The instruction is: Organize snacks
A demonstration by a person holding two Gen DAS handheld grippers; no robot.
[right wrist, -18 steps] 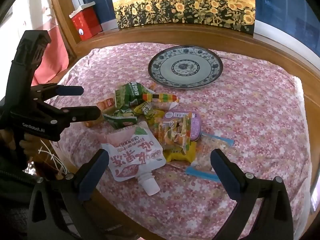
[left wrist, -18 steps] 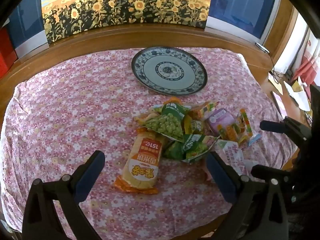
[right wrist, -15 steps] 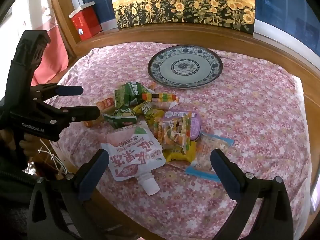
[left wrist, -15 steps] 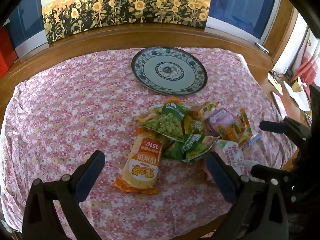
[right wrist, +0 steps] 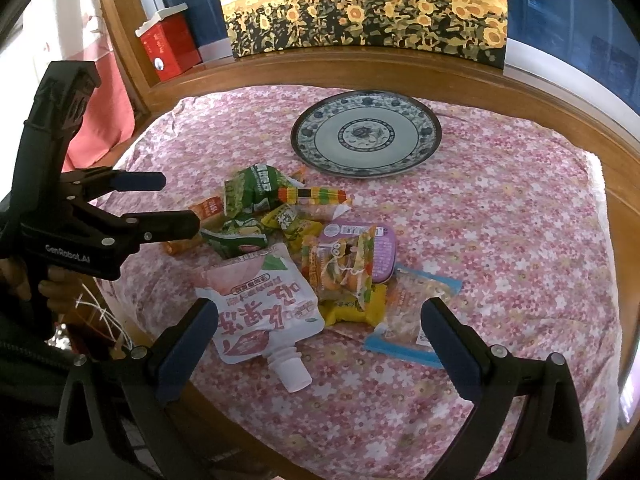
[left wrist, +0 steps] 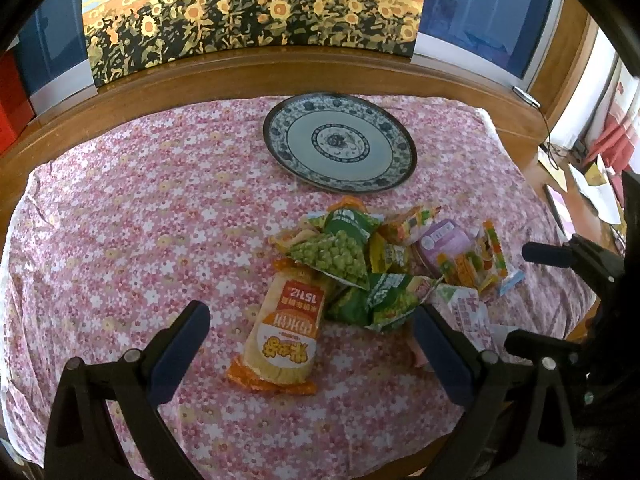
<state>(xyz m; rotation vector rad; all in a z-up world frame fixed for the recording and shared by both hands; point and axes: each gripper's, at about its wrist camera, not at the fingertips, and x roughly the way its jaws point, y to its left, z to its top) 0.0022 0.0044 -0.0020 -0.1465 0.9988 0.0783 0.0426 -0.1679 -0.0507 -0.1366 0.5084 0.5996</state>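
Snacks lie in one loose heap on the near half of a bench (left wrist: 120, 216) covered by a pink flowered cloth (right wrist: 500, 208). Roughly ten packets can be made out, though they overlap too much for a sure count. Singly told: one long orange cracker pack (left wrist: 286, 328) at the heap's left edge, one green pea bag (left wrist: 334, 256) just behind it, one crumpled green bag (left wrist: 384, 300) beside it, one purple tub (right wrist: 378, 252), one white spouted pouch (right wrist: 260, 304) with its cap towards the bench edge, one rainbow candy strip (right wrist: 314, 196), one clear bag with blue ends (right wrist: 416, 312), one yellow packet (right wrist: 352, 312) partly under an orange-and-green bag (right wrist: 344, 264).

One blue-patterned plate (left wrist: 340, 148) sits beyond the heap, apart from it and bare. One sunflower painting (left wrist: 248, 12) leans at the back behind the wooden rim. One red box (right wrist: 170, 46) stands at the far left corner in the right wrist view.

Nothing lies between either tool and the heap. The left gripper (left wrist: 308, 344) hangs over the cracker pack with its jaws spread wide, touching nothing and holding nothing. The right gripper (right wrist: 320, 340) has its jaws equally wide apart above the pouch and yellow packet, also empty. A hand (right wrist: 48, 284) grips the left tool's handle.
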